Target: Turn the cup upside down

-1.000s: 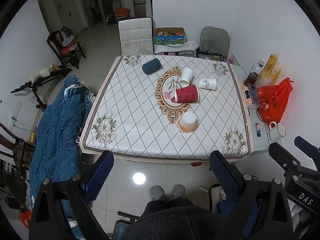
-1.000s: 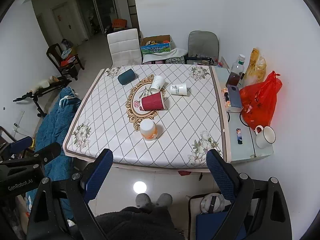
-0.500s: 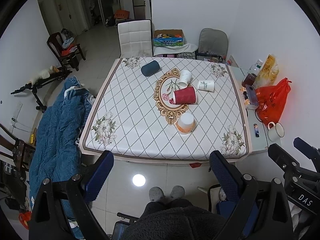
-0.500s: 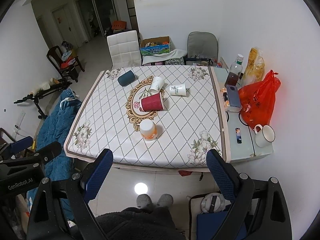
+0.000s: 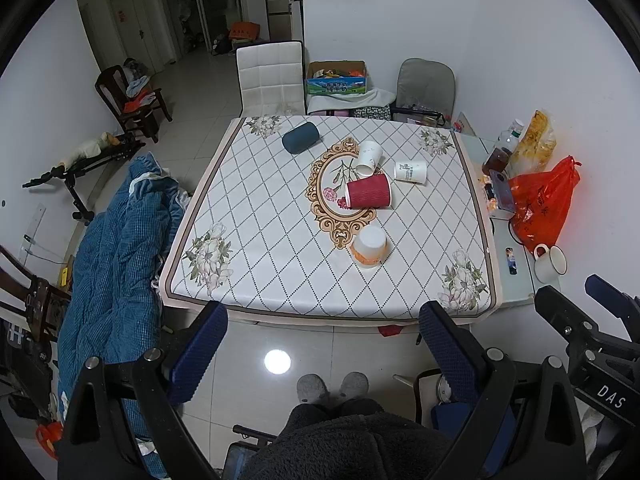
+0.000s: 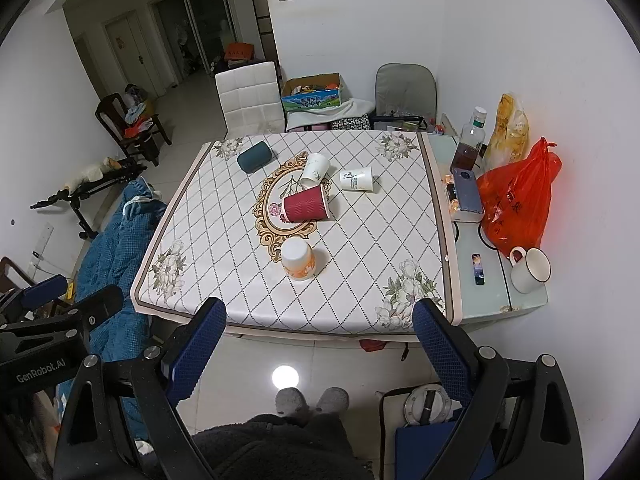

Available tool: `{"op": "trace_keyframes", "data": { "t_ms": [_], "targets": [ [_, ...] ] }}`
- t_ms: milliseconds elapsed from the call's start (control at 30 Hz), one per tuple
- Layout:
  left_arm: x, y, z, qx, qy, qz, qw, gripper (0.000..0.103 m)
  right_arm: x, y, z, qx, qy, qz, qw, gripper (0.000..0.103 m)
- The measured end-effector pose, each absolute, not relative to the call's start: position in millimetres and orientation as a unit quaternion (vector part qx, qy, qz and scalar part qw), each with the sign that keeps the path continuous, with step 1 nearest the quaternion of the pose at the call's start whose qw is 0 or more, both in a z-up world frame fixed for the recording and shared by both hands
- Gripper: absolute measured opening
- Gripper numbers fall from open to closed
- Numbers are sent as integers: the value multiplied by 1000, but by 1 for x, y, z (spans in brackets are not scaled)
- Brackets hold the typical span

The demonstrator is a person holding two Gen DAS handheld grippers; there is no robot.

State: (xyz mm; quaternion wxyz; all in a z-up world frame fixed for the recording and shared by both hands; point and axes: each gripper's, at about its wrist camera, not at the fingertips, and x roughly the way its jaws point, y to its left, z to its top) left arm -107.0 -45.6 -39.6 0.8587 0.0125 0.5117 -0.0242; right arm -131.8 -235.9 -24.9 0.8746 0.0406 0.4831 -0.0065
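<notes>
ribbed red paper cup on its side | left tongs, right tongs gaping, empty

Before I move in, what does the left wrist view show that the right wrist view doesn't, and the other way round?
Only the left wrist view shows the right gripper from outside, at its right edge, marked DAS. Only the right wrist view shows the left gripper from outside, at its left edge, marked GenRobot.AI, and the side table's near corner. Both show the table with the red cup and two white cups on their sides, the orange-banded cup upside down, and open, empty blue fingers.
</notes>
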Motion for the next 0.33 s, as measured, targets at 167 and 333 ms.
{"op": "trace_keyframes", "data": {
  "t_ms": [167,333],
  "targets": [
    [-108,-47,-37,13,510,-23,860,98,-133,-236,-24,42,483,-6,874,96],
    [-111,-47,-33,13,505,-20,863,98,-133,-236,-24,41,483,-6,875,96]
  ]
}}
